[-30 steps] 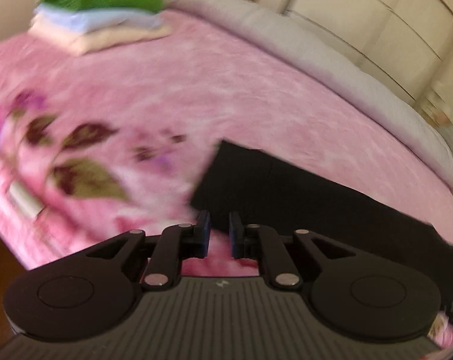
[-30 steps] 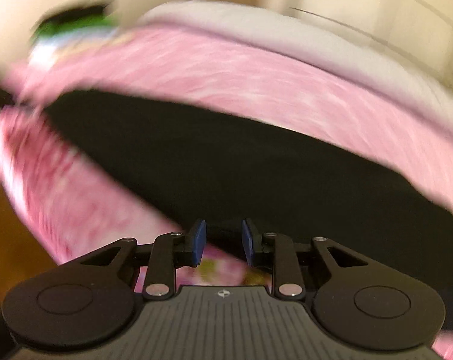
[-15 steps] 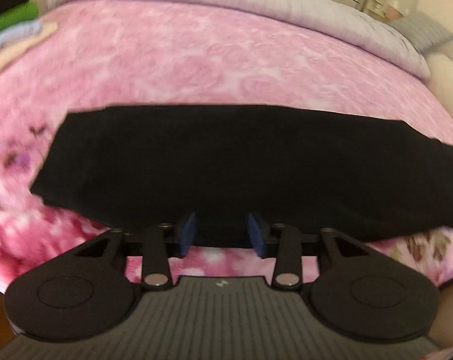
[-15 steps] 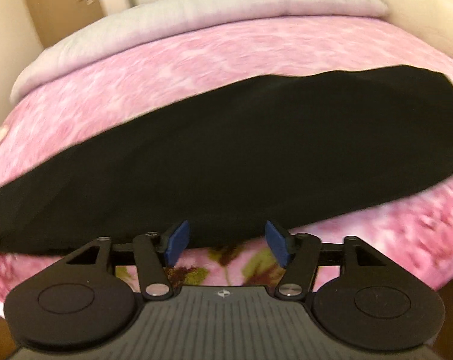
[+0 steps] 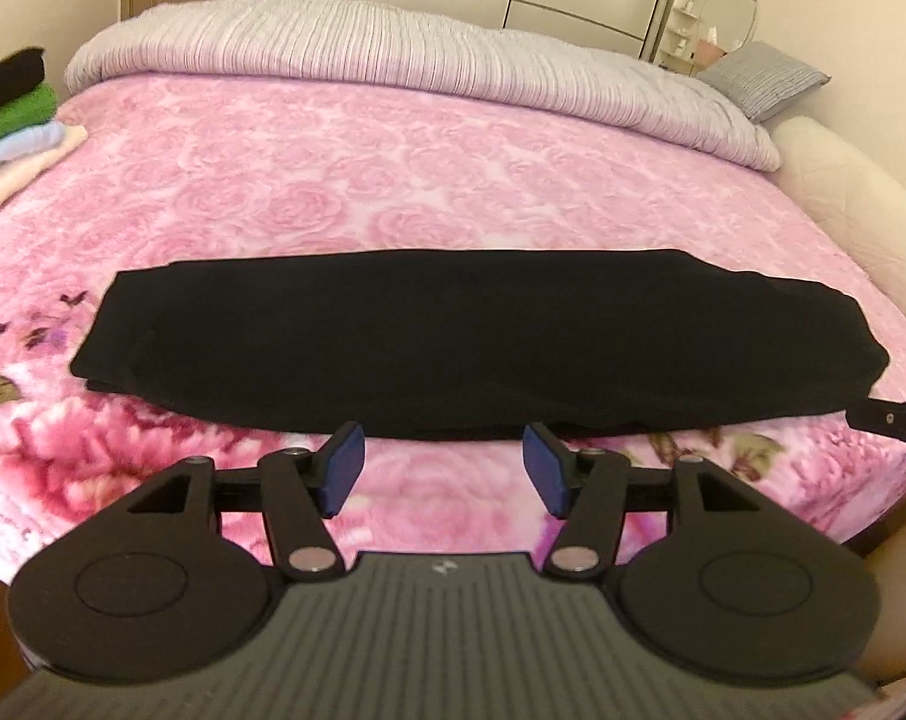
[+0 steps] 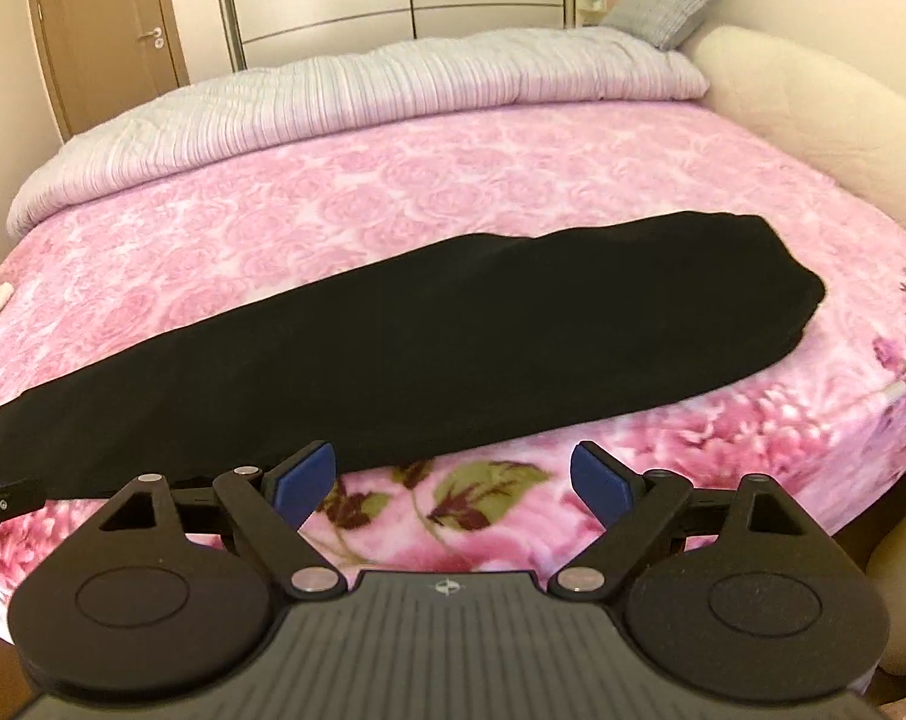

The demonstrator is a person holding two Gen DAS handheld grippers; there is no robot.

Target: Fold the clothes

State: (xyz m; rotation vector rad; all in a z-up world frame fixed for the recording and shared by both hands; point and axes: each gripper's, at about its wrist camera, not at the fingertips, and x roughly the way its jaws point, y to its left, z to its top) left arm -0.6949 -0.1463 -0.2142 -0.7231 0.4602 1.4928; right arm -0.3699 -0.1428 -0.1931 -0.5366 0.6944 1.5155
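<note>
Left wrist view: the left claw (image 5: 443, 468), black with blue-padded fingertips (image 5: 342, 468), is spread wide and holds nothing; it hangs just short of the near edge of a long black folded garment (image 5: 477, 348). The garment lies flat in a narrow band across the pink rose-patterned blanket (image 5: 393, 180) that covers the bed, close to the bed's near edge, with its two ends to left and right. A stack of folded clothes (image 5: 15, 126), black over green, pale blue and cream, sits at the far left of the blanket, well apart from the garment. A ribbed lilac-grey duvet (image 5: 393, 54) is rolled along the far side of the bed, with a grey pillow (image 5: 759, 75) at its right end. The tip of the other tool shows at the right margin.

Right wrist view: the right claw (image 6: 453, 483) is likewise spread apart and empty, poised near the same black garment (image 6: 453, 348), over the flowered border of the blanket (image 6: 393, 192). A cream padded bed surround (image 6: 813, 96) curves along the right; a brown wooden door (image 6: 123, 30) stands at the back left.
</note>
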